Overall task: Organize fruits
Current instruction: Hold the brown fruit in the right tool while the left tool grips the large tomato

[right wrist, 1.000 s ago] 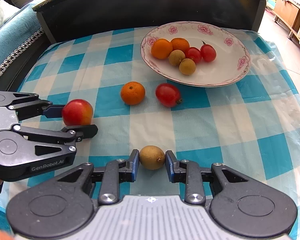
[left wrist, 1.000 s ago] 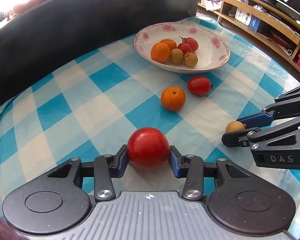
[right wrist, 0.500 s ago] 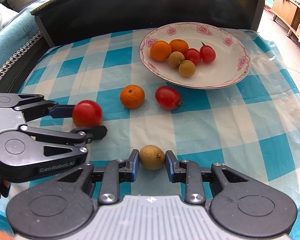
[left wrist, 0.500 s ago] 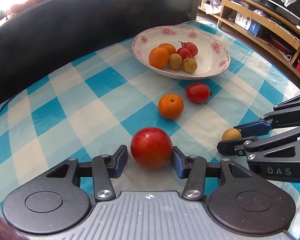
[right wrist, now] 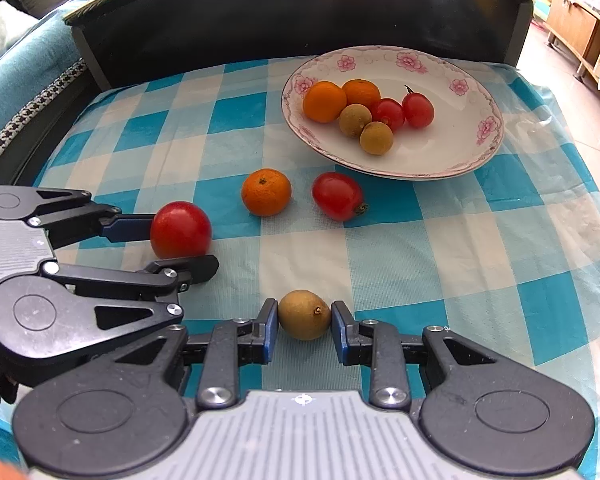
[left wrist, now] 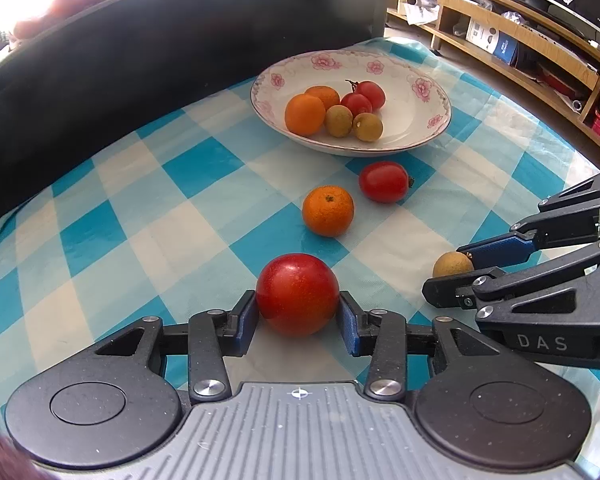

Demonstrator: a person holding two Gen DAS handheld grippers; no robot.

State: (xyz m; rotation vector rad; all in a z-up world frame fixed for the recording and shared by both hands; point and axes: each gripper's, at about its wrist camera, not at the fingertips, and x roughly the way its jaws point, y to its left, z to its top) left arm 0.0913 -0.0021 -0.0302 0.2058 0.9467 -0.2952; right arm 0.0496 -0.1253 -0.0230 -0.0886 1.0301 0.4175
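Observation:
My left gripper (left wrist: 297, 306) is shut on a round red fruit (left wrist: 297, 294) low over the blue-checked cloth (left wrist: 112, 236). My right gripper (right wrist: 305, 316) is shut on a small brown longan (right wrist: 304, 314). The left wrist view shows the right gripper (left wrist: 444, 270) at the right with the longan (left wrist: 452, 265). In the right wrist view the left gripper (right wrist: 182, 246) sits at the left around the red fruit (right wrist: 181, 229). Ahead, a flowered white plate (right wrist: 460, 140) holds several fruits. An orange (right wrist: 266, 192) and a red tomato (right wrist: 337, 196) lie loose before it.
A dark raised board (right wrist: 300, 12) backs the table behind the plate. Wooden shelves (left wrist: 520, 52) stand off to the right, beyond the table edge. A teal sofa arm (right wrist: 16, 76) runs along the left side.
Both grippers have moved forward toward the plate with their fruits. The red fruit has turned between the left jaws, and its yellowish side no longer shows.

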